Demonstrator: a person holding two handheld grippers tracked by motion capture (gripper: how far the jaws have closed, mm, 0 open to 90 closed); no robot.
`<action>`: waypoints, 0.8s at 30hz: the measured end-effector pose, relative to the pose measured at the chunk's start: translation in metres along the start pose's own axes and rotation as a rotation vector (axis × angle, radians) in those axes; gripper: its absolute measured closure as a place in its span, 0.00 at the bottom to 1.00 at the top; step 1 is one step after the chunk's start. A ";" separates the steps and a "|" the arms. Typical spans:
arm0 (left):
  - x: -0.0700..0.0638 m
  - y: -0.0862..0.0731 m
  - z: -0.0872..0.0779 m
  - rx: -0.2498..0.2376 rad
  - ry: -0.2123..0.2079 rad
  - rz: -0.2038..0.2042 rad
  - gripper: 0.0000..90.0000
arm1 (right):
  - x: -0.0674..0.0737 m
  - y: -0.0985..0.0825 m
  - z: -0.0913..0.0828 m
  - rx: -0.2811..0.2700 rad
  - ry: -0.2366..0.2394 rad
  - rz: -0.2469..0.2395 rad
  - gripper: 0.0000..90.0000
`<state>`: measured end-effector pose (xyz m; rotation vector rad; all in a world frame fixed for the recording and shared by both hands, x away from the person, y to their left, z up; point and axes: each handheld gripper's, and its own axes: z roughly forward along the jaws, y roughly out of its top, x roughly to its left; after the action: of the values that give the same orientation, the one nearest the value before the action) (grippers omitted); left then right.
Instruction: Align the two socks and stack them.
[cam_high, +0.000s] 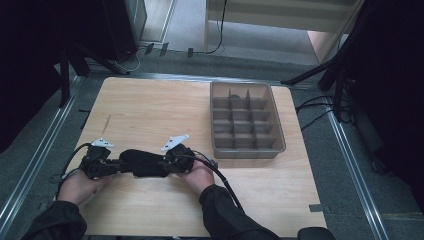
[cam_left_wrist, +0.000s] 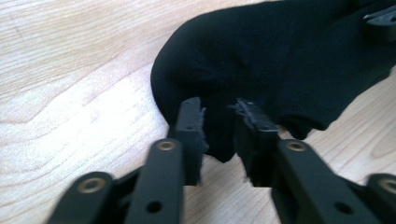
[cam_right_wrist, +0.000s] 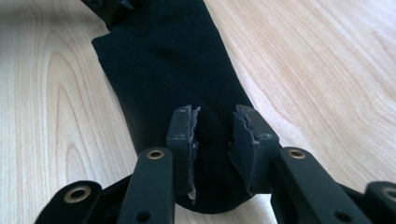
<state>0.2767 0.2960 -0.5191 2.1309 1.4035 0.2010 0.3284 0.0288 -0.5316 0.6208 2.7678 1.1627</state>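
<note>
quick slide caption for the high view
Two handheld grippers, left gripper and right gripper, at opposite ends of a black sock.

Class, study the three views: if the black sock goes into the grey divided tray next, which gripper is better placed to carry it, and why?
Probably the right gripper: it sits at the sock's end nearer the tray, jaws astride the fabric. The left gripper is at the far end and would have to cross over.

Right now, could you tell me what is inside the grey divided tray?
The grey tray shows bare compartments, apart from dark shapes in its two far ones that I cannot identify. The near wall hides the front row's floor.
</note>
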 end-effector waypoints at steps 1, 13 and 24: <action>0.000 0.000 -0.001 -0.008 -0.001 -0.001 0.73 | 0.000 0.001 -0.001 -0.003 -0.002 0.001 0.76; 0.008 0.008 -0.005 -0.091 -0.008 -0.049 0.57 | 0.004 0.006 -0.013 -0.039 0.016 -0.004 0.71; 0.012 0.007 0.013 -0.041 0.007 -0.022 0.54 | 0.003 0.002 -0.019 -0.027 0.010 -0.005 0.70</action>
<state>0.2932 0.2996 -0.5280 2.0820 1.4140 0.2269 0.3218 0.0186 -0.5163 0.6066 2.7558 1.2032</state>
